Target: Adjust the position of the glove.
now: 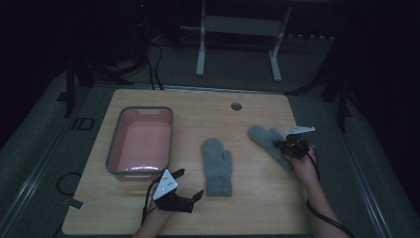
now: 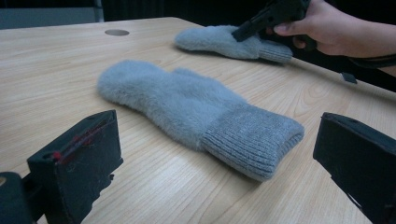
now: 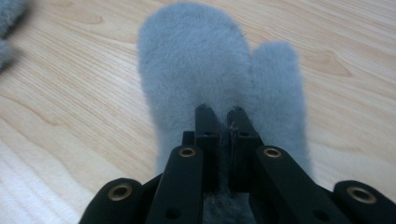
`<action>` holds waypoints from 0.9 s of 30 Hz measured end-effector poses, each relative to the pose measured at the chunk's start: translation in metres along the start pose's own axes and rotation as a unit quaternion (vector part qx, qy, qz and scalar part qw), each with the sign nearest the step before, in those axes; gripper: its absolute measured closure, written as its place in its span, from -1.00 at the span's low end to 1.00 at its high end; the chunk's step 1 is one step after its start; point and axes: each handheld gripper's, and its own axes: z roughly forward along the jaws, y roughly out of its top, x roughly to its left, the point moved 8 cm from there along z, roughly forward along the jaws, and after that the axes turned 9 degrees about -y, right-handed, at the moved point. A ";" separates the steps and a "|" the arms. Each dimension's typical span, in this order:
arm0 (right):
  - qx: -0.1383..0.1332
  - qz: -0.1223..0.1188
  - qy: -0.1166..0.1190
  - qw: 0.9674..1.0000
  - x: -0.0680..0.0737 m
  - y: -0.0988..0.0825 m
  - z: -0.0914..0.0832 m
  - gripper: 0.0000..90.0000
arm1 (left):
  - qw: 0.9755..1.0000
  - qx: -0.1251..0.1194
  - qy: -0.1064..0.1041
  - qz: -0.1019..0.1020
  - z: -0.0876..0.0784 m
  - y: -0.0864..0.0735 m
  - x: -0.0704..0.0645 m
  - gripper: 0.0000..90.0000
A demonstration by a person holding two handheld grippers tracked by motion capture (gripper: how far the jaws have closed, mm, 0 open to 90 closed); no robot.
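Pink bin (image 1: 140, 144) on wooden table (image 1: 257, 198).

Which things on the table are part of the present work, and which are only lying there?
In the work:
- fluffy grey mitten, pinched by the right hand-held gripper
- second fluffy grey mitten, in front of the open left hand-held gripper

Only lying there:
- pink plastic tub with grey rim
- light wooden table

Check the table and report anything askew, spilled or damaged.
Nothing stands out. One grey mitten lies flat mid-table, the other mitten is pinched in the shut right gripper, and the pink bin sits upright and undamaged.
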 end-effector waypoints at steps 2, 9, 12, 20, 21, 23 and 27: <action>-0.001 0.032 -0.008 0.999 0.002 -0.002 -0.011 0.90 | 1.000 0.000 -0.003 0.001 0.001 0.001 0.000 -0.97; -0.004 0.100 -0.063 0.993 0.010 -0.012 -0.043 0.90 | 1.000 -0.002 -0.008 0.004 0.003 0.003 -0.002 -0.97; -0.006 0.117 -0.077 0.990 0.012 -0.015 -0.051 0.90 | 1.000 -0.001 -0.010 0.005 0.005 0.003 -0.002 -0.97; 0.000 0.174 -0.123 0.977 0.017 -0.037 -0.075 0.90 | 1.000 -0.002 -0.013 0.008 0.006 0.004 -0.003 -0.97; 0.000 0.174 -0.123 0.977 0.017 -0.037 -0.075 0.90 | 1.000 -0.001 -0.013 0.008 0.006 0.004 -0.003 -0.97; 0.007 0.177 -0.129 0.976 0.016 -0.043 -0.073 0.90 | 1.000 0.000 -0.014 0.009 0.007 0.004 -0.003 -0.97; 0.033 0.182 -0.114 0.976 0.016 -0.057 -0.057 0.88 | 1.000 -0.001 -0.015 0.010 0.007 0.004 -0.004 -0.97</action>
